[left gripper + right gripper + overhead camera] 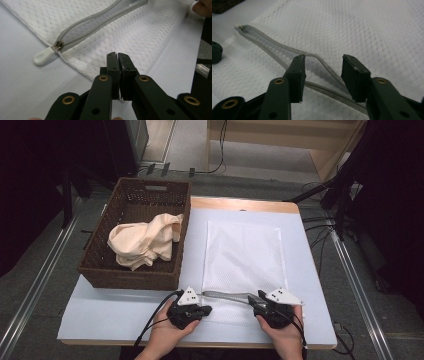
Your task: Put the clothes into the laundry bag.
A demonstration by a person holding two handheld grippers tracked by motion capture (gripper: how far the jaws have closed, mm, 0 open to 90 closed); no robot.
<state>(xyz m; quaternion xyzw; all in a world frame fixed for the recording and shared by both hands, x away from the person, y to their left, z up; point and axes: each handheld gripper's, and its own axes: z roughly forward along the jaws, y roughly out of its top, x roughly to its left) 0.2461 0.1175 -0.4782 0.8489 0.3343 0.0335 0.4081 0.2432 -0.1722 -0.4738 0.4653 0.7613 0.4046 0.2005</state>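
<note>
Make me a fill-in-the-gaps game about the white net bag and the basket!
1. The cream cloth lies inside the brown ____.
2. The white mesh bag lies flat on the table, to the ____ of the basket in the high view.
3. The bag's grey zipper is ____, so a gap shows between its two sides.
4. The left claw has its jaws ____, pinching the bag's edge.

Missing words: basket; right; open; shut
</note>
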